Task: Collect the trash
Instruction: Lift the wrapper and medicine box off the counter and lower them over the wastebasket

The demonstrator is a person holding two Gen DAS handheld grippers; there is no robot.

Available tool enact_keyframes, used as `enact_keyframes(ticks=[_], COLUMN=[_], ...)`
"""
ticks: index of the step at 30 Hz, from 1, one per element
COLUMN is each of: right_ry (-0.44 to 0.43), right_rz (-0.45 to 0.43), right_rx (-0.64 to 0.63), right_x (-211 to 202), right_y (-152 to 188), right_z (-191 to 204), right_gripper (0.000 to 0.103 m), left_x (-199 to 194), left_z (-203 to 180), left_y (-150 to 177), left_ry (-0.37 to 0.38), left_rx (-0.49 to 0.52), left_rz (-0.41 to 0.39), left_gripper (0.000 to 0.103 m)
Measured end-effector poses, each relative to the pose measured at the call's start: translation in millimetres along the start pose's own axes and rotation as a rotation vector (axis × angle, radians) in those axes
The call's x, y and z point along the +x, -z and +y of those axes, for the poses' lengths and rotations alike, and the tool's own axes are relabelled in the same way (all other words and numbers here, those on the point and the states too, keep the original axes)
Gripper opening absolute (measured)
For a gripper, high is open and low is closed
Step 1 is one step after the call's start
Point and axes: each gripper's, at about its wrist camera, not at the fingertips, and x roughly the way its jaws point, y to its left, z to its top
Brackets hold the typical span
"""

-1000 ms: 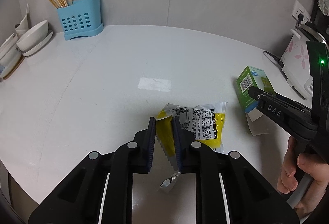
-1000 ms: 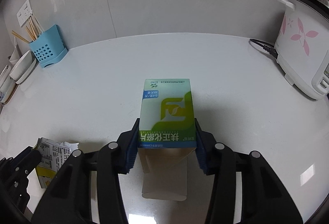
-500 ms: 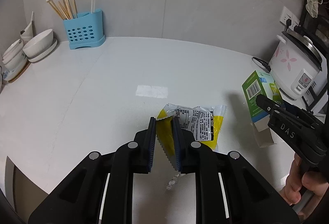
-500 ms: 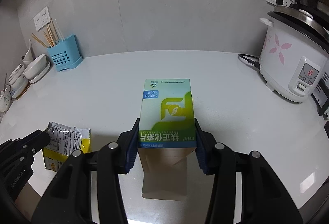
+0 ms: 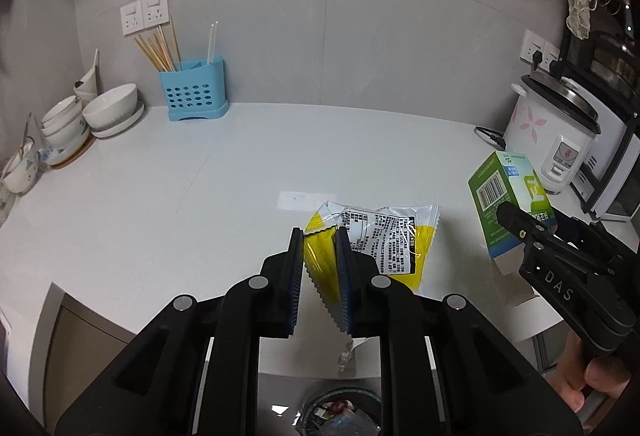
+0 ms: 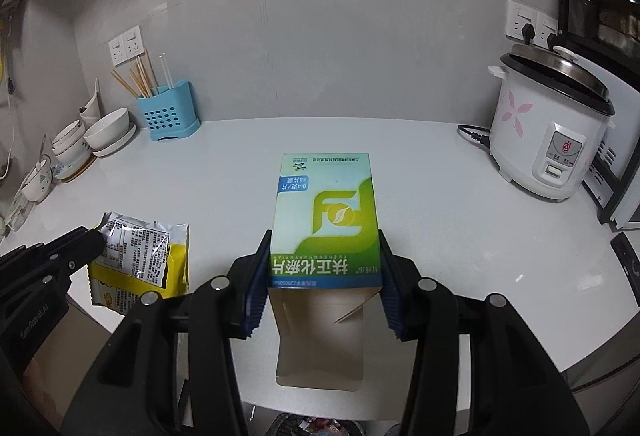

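Both pieces came up off the table [image 5: 168, 203]: our left gripper [image 5: 318, 268] fingers pinch the yellow wrapper [image 5: 384, 240], right gripper [image 6: 322, 284] fingers clamp the green box [image 6: 326, 211]. Trash bin [image 5: 340, 412] sits just below the near edge, so dropping looks next.

The left tongs [image 5: 318, 276] hold a snack wrapper [image 5: 384, 240] above the counter [image 5: 200, 203]; the right tongs [image 6: 324, 284] hold a carton [image 6: 326, 220] to their right. A utensil holder [image 6: 168, 115] and stacked bowls [image 6: 92, 139] stand far left ahead, a rice cooker [image 6: 548, 131] far right. A trash bin [image 5: 340, 412] sits below the left tongs, before the counter edge.
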Motion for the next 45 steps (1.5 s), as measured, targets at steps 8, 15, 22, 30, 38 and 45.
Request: enact_keyframes(ticks=[8,15,22,30,38,45], right_ry=[-0.067,-0.104,-0.111,-0.102,-0.070,-0.034], right_rz=[-0.030,-0.065,-0.091,-0.073,0.042,0.199], right_rx=[0.002,0.001,-0.021,-0.017,0.013,0.050], right_x=[-51.9,-89.7,-116.7,-122.3,-68.5,12.7], right_y=[45.7,96.2,150.8,220.2,298.6,374.7], right_z=[2.2,0.8,1.5,-4.4,-4.0,-2.3], right_gripper=[0.045,0.045,0.045,0.045,0.045,0.045], left_x=[-56.9,-84.9,-108.9,-120.5,-63.0,28.9], left_z=[-6.0,-5.1,2.6,19.4,24.3,25.0], left_y=[37.8,77.7,128.7,207.1,282.7,345.1], left_ry=[0.001,0.040,0.096,0.120,0.122,0.128], left_rx=[0.024,0.014,-0.007,-0.035,-0.041,-0.083], left_rz=[-0.073,-0.089,-0.096,-0.077,0.037,0.161], left_gripper=[0.016,0.016,0.016,0.015,0.016,0.016])
